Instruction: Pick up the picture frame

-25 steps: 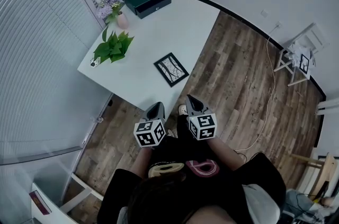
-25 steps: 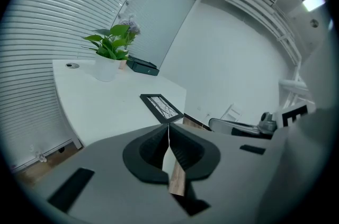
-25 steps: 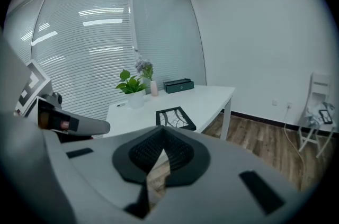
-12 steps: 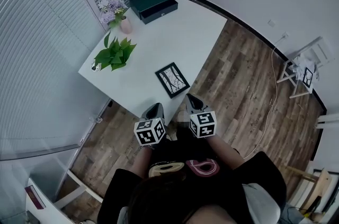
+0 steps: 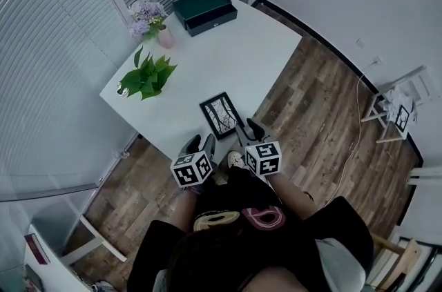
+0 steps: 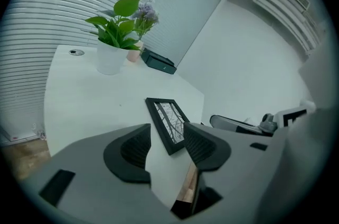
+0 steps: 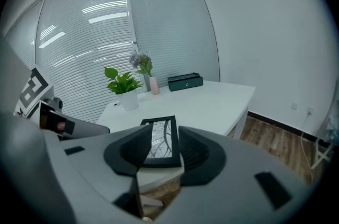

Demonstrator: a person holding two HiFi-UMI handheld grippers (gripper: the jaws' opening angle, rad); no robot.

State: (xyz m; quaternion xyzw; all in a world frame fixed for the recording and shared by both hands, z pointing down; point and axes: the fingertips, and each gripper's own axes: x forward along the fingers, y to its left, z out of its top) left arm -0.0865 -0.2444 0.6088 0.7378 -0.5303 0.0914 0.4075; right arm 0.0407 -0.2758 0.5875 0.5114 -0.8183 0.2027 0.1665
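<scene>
The left gripper [image 5: 200,141] and the right gripper [image 5: 248,130] are held side by side at the near edge of the white table [image 5: 228,56]. Their jaws have just been opening and now stand spread. Neither pinches anything. In each gripper view the picture frame shows in the gap beyond the tips, with no pad pressing on it.

The picture frame [image 5: 221,115] lies flat on the table, close to the near edge and directly ahead of both grippers. Its long axis runs away from the person, slightly tilted, so a short end faces the grippers.

In the right gripper view, the frame [image 7: 159,138] sits centred beyond the jaws of the right gripper [image 7: 164,138]. In the left gripper view, the frame [image 6: 168,122] lies off toward the right-hand jaw of the left gripper [image 6: 167,133]. Both stand about equally near. The right one appears better aligned for a straight advance onto the near short end.

Farther back stand a potted plant [image 5: 148,74], then a vase of flowers [image 5: 153,18] and a dark box [image 5: 205,10], all well apart from the frame.
</scene>
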